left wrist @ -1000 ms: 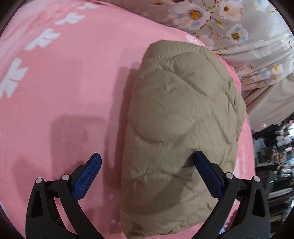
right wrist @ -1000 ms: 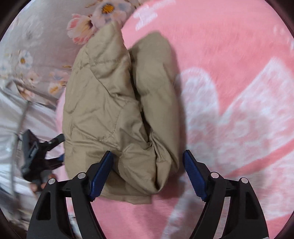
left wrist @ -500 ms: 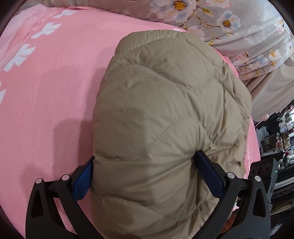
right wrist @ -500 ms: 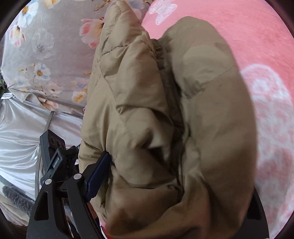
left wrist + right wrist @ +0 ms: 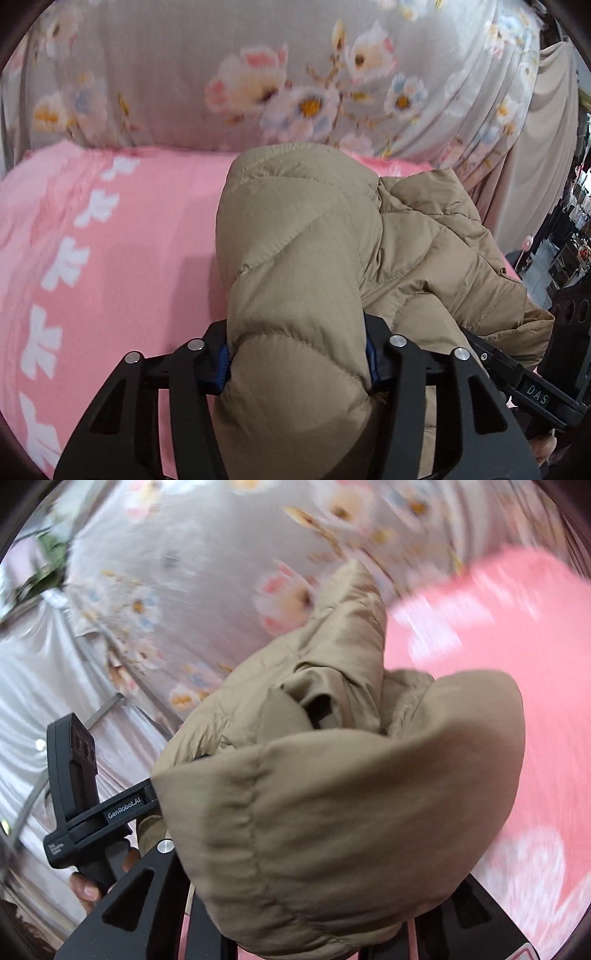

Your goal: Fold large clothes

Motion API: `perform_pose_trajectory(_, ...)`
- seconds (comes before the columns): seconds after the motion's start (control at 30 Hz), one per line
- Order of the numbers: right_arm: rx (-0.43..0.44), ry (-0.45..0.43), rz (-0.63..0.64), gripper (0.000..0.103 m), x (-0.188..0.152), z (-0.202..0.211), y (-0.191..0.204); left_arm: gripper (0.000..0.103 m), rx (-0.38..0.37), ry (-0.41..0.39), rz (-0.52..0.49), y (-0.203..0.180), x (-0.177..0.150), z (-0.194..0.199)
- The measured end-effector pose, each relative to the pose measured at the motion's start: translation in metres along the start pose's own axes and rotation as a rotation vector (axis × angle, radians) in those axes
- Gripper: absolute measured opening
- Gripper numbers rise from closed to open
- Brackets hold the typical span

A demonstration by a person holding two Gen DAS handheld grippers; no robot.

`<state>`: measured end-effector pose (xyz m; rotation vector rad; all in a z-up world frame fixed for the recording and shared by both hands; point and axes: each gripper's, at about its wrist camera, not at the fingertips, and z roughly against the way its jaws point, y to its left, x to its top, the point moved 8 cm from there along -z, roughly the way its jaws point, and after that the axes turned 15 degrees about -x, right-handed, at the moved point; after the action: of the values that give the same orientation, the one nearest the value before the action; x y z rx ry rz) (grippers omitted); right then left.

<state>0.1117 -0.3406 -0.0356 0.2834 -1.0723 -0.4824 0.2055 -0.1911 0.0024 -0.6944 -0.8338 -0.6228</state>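
A tan quilted puffer jacket (image 5: 303, 258), folded into a thick bundle, is held up off the pink bed. My left gripper (image 5: 295, 363) is shut on one end of the bundle, blue pads pressed into its sides. In the right wrist view the jacket (image 5: 351, 794) fills the middle and hides my right gripper's fingertips; only the black finger bases show at the bottom, with the bundle bulging between them. The left gripper's body (image 5: 79, 794) shows at the left of that view, the right gripper's body (image 5: 524, 384) at the right of the left wrist view.
A pink bedspread with white flower prints (image 5: 110, 258) lies below. A grey floral curtain (image 5: 258, 74) hangs behind the bed. A beige drape (image 5: 535, 166) and cluttered shelves (image 5: 569, 251) stand at the right. Silvery fabric (image 5: 33, 701) hangs at the left.
Both grippers closed in around the jacket bundle and lifted it off the bed towards the floral curtain. The left jaws went from wide open to clamped on it.
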Motion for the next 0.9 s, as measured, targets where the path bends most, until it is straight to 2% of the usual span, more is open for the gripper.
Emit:
perform_pose_trajectory(0.03,0.008,-0.049,0.036,0.023,0.013,0.002,0.015,0.049,0.006,-0.034,-0.018,-0.002,0.012,0.004)
perform_pose_trajectory(0.17,0.064,-0.156,0.111,0.023,0.050,-0.001,0.062,0.049,0.033,-0.169,-0.086,0.006,0.063,0.039)
perform_pose_trajectory(0.27,0.106,-0.205,0.161,0.023,0.073,-0.016,0.095,0.049,0.067,-0.255,-0.124,0.025,0.092,0.060)
perform_pose_trajectory(0.37,0.137,-0.210,0.187,0.023,0.082,-0.041,0.116,0.049,0.112,-0.293,-0.136,0.056,0.108,0.066)
perform_pose_trajectory(0.57,0.144,-0.156,0.229,0.024,0.071,-0.114,0.147,0.049,0.186,-0.291,-0.108,0.133,0.106,0.045)
perform_pose_trajectory(0.77,0.104,-0.086,0.258,0.024,0.044,-0.184,0.154,0.049,0.222,-0.251,-0.069,0.200,0.081,0.007)
perform_pose_trajectory(0.9,0.075,-0.027,0.268,0.024,0.020,-0.218,0.149,0.049,0.234,-0.215,-0.044,0.229,0.056,-0.015)
